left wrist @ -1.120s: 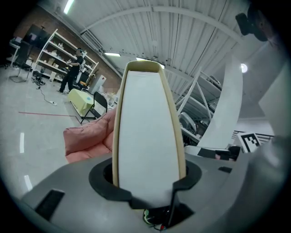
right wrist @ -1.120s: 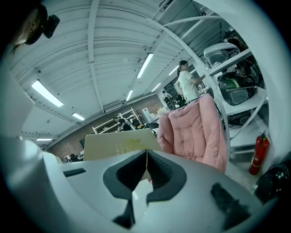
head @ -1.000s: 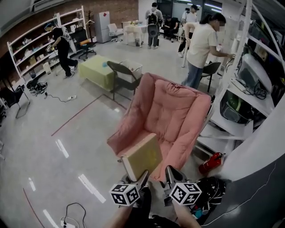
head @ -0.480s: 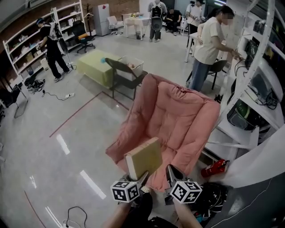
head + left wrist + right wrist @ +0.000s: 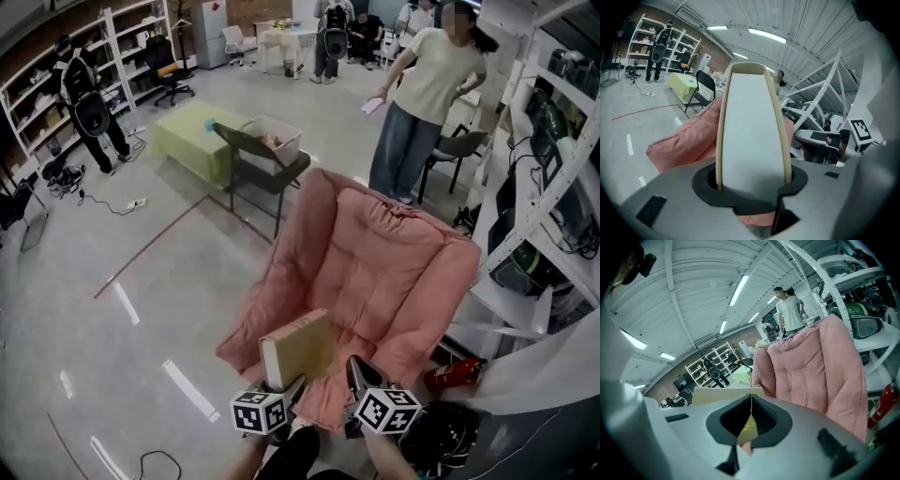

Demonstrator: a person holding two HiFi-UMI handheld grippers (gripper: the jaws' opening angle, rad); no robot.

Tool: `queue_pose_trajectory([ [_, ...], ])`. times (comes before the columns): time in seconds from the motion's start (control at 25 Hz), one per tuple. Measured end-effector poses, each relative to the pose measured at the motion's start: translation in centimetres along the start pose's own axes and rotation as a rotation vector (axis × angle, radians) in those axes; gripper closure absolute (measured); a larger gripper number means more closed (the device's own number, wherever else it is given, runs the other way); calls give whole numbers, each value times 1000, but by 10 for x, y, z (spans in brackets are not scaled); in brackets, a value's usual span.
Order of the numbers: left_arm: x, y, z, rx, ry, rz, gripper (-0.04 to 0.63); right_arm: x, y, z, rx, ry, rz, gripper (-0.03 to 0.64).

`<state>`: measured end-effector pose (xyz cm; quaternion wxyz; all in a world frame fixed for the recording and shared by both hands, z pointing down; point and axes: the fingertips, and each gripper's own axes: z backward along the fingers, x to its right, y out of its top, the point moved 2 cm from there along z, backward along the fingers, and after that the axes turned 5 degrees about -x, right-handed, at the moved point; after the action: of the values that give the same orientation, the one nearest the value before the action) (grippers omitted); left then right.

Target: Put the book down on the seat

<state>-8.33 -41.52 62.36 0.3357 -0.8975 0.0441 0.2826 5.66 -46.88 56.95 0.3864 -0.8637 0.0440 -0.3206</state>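
Two grippers at the front of the pink quilted seat (image 5: 398, 267). Left gripper (image 5: 291, 382) fingers clamped on the book (image 5: 300, 349): a thick slab with cream cover and white page block, upright on edge, over the cushion's front just beyond the fingers. Right gripper (image 5: 357, 371) fingers together, beside the book. White crate (image 5: 286, 145) far beyond, contents unclear.

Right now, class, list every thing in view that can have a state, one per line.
book, on edge, clamped, not yet set down
left gripper, shut on the book
right gripper, jaws together, seemingly empty
pink chair, unfolded, seat bare
black folding chair, unfolded, unoccupied
fire extinguisher, lying on the floor
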Motion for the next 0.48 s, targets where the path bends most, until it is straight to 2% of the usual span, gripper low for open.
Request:
queue_pose_trajectory([
  [0.24,-41,6,-42,-57,29,16,370,16,4,-50,-29,27,-36,603],
  [0.48,-77,-4,-86,-149,67,30,370,35,0,-93,-70,41,-61,603],
])
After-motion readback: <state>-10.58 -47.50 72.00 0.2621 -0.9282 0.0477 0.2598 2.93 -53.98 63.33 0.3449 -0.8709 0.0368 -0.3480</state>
